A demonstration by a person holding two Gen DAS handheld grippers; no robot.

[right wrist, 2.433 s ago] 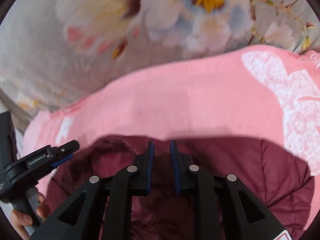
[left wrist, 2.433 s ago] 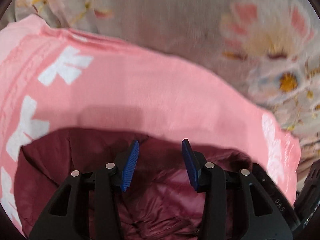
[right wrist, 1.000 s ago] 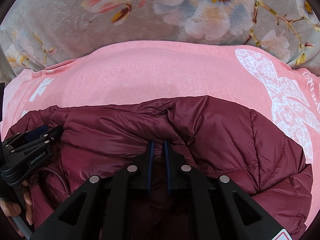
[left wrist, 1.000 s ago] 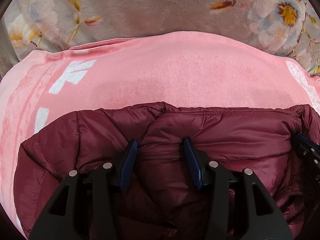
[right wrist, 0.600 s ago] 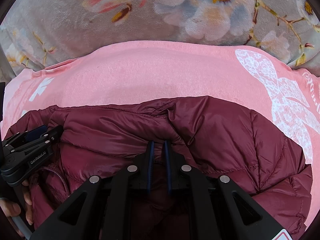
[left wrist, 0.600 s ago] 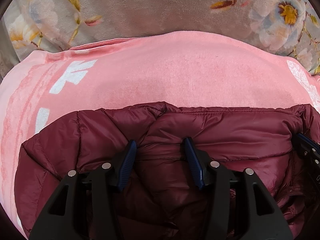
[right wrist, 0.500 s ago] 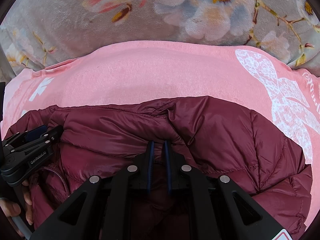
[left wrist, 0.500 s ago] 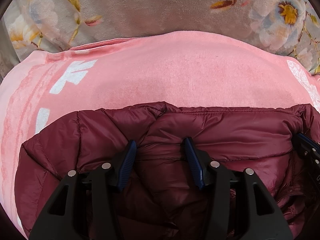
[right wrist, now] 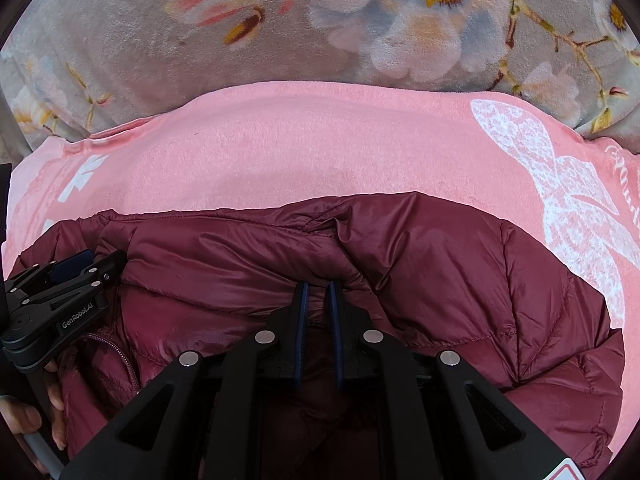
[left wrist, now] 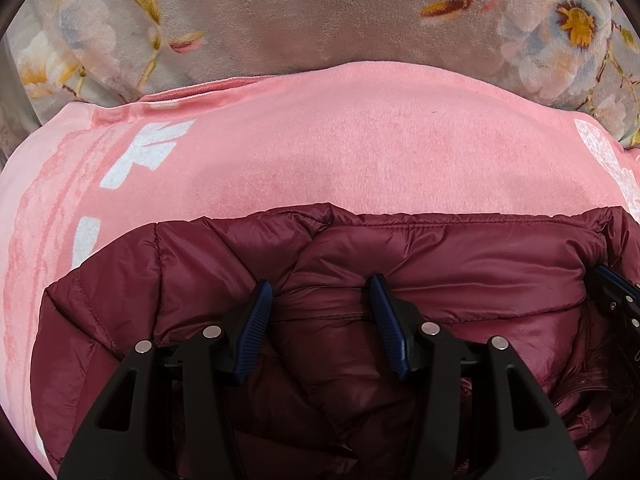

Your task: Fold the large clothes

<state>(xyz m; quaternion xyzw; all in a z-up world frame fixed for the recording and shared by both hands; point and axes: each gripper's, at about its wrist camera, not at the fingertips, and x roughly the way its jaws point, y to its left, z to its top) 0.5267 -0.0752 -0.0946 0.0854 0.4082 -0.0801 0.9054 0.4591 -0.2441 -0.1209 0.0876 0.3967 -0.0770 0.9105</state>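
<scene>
A maroon quilted puffer jacket [left wrist: 440,264] is laid on a pink blanket [left wrist: 340,140], which serves as the landmark here. The jacket is seen at the near side of the blanket, its upper folded edge running straight across, with bare pink cloth beyond it. The blanket is marked with white printed shapes near its left border and a white lace-like butterfly print [right wrist: 560,200] near its right side. Beyond the far edge of the blanket a grey plush cover with flower patterns [right wrist: 280,40] is seen.

The left gripper [left wrist: 320,308] is held over the jacket toward the blanket's left half. Its jaws are parted to roughly a middle width. A ridge of the jacket's fabric is seen between the blue pads [left wrist: 256,332], but whether the pads are pressing on it cannot be told; no pinched fold is visible.

The right gripper [right wrist: 317,300] is placed on the jacket toward the blanket's right half. Its jaws are drawn nearly together, with only a narrow slit left, and a bunched fold of the jacket is clamped between them; creases in the fabric are seen radiating from the fingertips.

In the right wrist view the left gripper [right wrist: 98,262] is seen from the side, at the left part of the jacket, near a zipper [right wrist: 116,348]. A person's hand [right wrist: 28,420] is wrapped round its handle at the near-left corner of the blanket.

The jacket's right shoulder portion is spread toward the butterfly print, just short of it.
</scene>
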